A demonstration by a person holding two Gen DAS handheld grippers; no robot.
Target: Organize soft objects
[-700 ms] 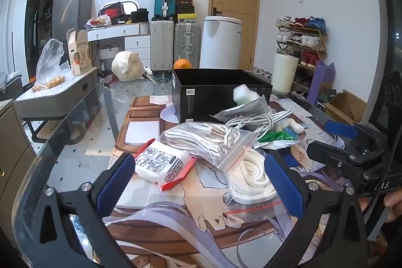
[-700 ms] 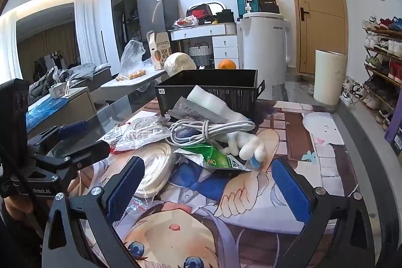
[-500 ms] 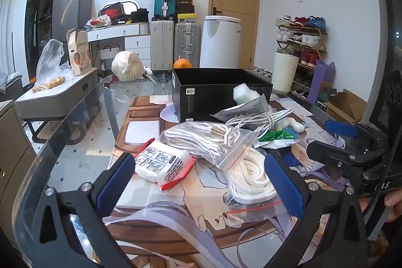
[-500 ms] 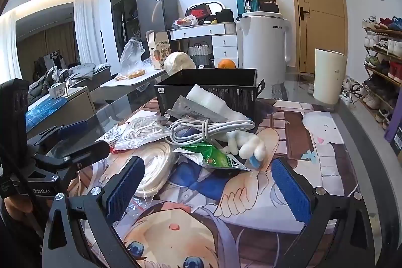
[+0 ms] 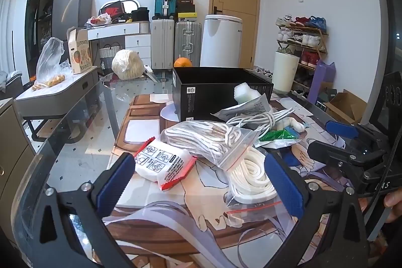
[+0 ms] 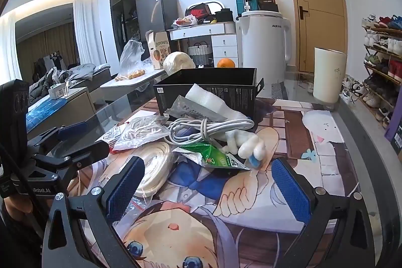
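Observation:
A pile of soft things lies on a printed mat point(image 5: 176, 217) in front of an open black box point(image 5: 221, 92). In the left wrist view, a white pack with red edges point(image 5: 164, 165), a clear bag of white cord point(image 5: 213, 140) and a bag of flat white rope point(image 5: 251, 177) sit just beyond my open left gripper point(image 5: 199, 182). In the right wrist view, a grey cable bundle point(image 6: 208, 128), a green packet point(image 6: 213, 155), a white plush point(image 6: 248, 142) and white foam point(image 6: 208, 99) lie ahead of my open right gripper point(image 6: 208, 186). Nothing is between either pair of fingers.
The mat covers a glass table point(image 5: 75, 142). An orange point(image 5: 182, 62) and a wrapped white bundle point(image 5: 127, 64) sit at the far end. Suitcases point(image 5: 164, 47), a white appliance point(image 5: 221, 40), a shoe rack point(image 5: 304, 37) and a side table point(image 5: 55, 92) stand around.

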